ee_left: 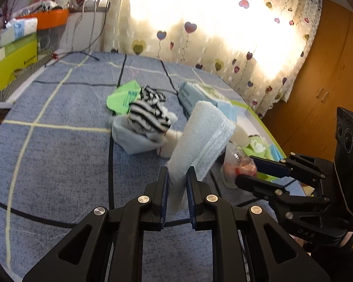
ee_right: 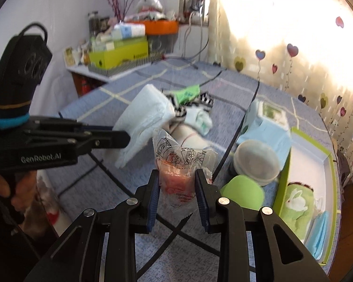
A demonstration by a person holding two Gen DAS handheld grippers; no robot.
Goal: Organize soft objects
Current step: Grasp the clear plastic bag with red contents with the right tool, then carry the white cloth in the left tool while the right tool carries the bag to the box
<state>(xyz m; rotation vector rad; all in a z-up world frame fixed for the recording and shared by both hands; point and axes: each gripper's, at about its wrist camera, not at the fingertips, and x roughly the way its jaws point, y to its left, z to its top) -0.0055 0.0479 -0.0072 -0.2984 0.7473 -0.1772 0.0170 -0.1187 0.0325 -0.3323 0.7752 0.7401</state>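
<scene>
My left gripper (ee_left: pixel 177 171) is shut on a folded light-blue towel (ee_left: pixel 204 131) and holds it up over the blue checked bed. In the right wrist view the left gripper (ee_right: pixel 126 138) comes in from the left with the towel (ee_right: pixel 146 117) hanging from it. My right gripper (ee_right: pixel 176 172) is shut on a clear plastic packet (ee_right: pixel 178 155) with something pink-orange inside, lifted off the sheet. The left wrist view shows the right gripper (ee_left: pixel 246 170) with that packet (ee_left: pixel 237 164) at the right. A striped black-and-white cloth (ee_left: pixel 150 112) lies on a pale cloth (ee_left: pixel 129 138).
An open green box (ee_right: pixel 306 164) at the right holds a green rabbit towel (ee_right: pixel 296 202) and blue masks. Beside it sit a round lidded container (ee_right: pixel 256 162), a green soft lump (ee_right: pixel 244 192) and a tissue pack (ee_right: pixel 266 119). A cluttered side table (ee_right: pixel 120 54) stands behind the bed.
</scene>
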